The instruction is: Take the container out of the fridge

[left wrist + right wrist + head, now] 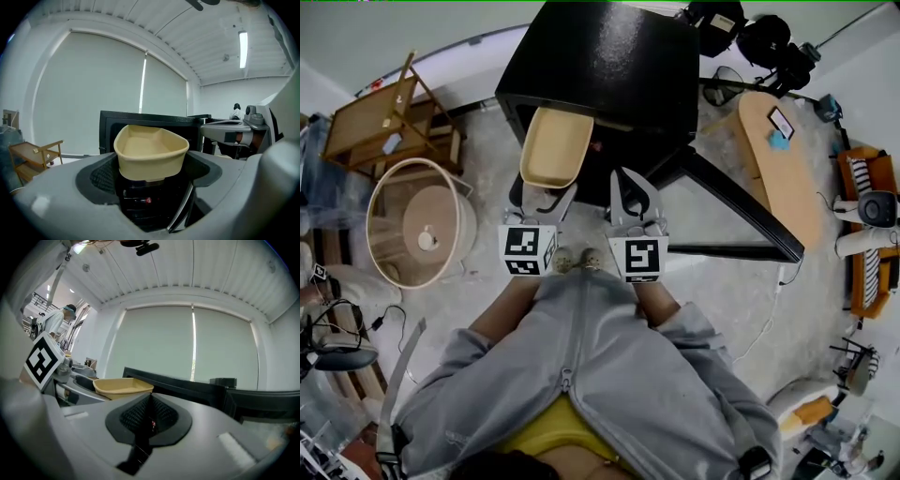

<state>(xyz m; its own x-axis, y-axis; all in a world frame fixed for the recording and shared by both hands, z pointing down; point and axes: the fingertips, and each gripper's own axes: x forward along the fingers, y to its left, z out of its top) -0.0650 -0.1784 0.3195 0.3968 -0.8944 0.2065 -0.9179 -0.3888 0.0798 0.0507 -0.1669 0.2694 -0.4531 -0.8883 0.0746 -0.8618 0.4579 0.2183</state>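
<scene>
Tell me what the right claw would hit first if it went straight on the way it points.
Most likely the open front of the black fridge, just ahead of the shut, empty right claw. The beige container in the left claw sits beside that line, not in it. Depth is unclear.

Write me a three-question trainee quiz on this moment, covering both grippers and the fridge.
1. True or false: the right gripper is shut with nothing between its jaws.
2. The beige container is held by: A) the left gripper, B) the right gripper, C) neither.
3. Fill in: the door of the black fridge stands ____.
Key: 1 true; 2 A; 3 open.
</scene>
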